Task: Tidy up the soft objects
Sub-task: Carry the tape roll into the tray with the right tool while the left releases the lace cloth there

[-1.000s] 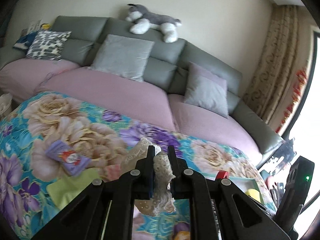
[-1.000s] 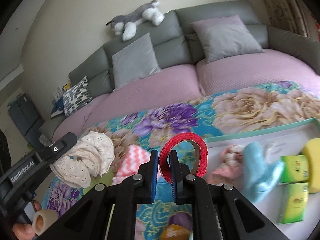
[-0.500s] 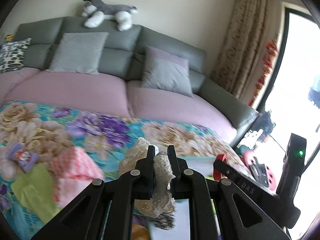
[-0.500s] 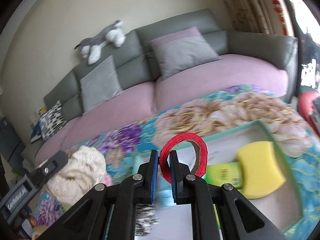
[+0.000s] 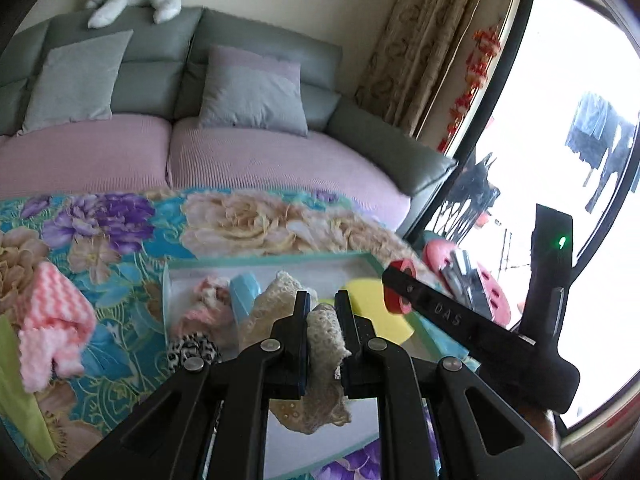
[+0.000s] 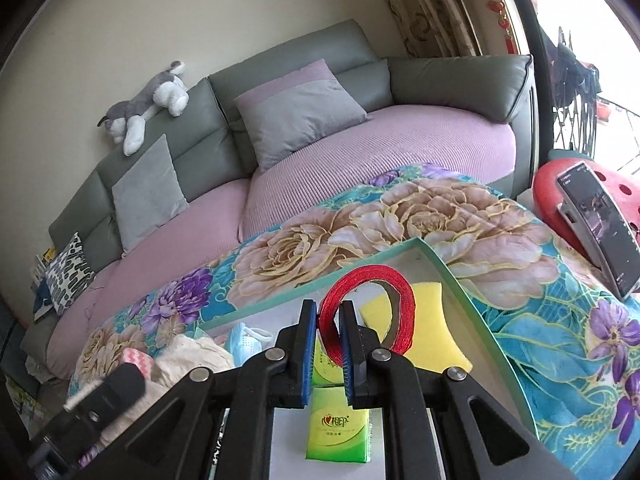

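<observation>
Tray (image 5: 168, 280) directly beneath my jaws: left gripper (image 5: 322, 312) clenches lace cloth (image 5: 324, 344), right gripper (image 6: 328, 320) clenches red ribbon roll (image 6: 400, 312).

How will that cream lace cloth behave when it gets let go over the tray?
The cream lace cloth sags limply below the left gripper, so it is probably floppy and light. It should crumple where it lands in the tray, not roll.
</observation>
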Demonstrator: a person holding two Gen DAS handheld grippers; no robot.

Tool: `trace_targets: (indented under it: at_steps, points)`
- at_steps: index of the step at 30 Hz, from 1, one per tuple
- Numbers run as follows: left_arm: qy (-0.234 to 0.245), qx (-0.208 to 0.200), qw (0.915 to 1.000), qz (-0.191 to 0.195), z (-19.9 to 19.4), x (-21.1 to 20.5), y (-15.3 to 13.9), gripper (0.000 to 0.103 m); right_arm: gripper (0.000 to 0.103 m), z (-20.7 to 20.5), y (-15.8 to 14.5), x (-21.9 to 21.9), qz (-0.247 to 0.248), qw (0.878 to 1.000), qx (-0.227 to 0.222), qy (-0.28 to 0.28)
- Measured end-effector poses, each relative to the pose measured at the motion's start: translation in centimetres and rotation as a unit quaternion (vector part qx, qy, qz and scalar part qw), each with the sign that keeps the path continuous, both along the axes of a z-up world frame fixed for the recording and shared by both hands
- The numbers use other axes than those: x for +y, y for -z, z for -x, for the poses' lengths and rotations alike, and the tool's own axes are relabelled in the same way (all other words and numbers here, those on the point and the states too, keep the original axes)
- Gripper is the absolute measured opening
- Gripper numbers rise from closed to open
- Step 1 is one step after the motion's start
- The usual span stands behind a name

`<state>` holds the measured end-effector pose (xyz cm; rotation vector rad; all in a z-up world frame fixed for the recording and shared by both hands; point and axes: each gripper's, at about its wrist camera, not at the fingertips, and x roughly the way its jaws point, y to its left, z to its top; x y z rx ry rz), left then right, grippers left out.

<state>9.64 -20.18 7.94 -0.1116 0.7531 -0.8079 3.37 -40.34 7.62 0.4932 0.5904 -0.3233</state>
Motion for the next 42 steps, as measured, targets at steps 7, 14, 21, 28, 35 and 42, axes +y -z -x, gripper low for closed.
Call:
trace_targets:
  at_steps: [7, 14, 21, 28, 35, 42]
  points:
    - [-0.018, 0.082, 0.9961, -0.026, -2.1, 0.3, 4.2, 0.012, 0.012, -1.7, 2.6, 0.4, -0.020, 0.998, 0.047, -0.021]
    - [-0.038, 0.110, 0.9917, -0.056, -3.0, 0.4, 6.9, 0.013, 0.012, -2.6, 3.6, 1.1, -0.016, 0.997, 0.067, -0.034]
    - [-0.039, 0.121, 0.9893, -0.072, -3.4, 0.0, 8.3, 0.013, 0.014, -3.0, 3.9, 1.4, -0.017, 0.996, 0.075, -0.039]
    - [-0.038, 0.123, 0.9886, -0.078, -3.5, -0.4, 8.7, 0.014, 0.014, -3.0, 4.1, 1.4, -0.016, 0.996, 0.080, -0.036]
    - [-0.032, 0.123, 0.9888, -0.079, -3.3, -0.3, 8.1, 0.015, 0.015, -2.7, 3.2, 1.4, -0.008, 0.997, 0.069, -0.033]
    - [-0.028, 0.101, 0.9917, -0.075, -2.8, 0.5, 6.2, 0.037, 0.019, -2.4, 2.2, 1.8, 0.007, 0.998, 0.058, -0.034]
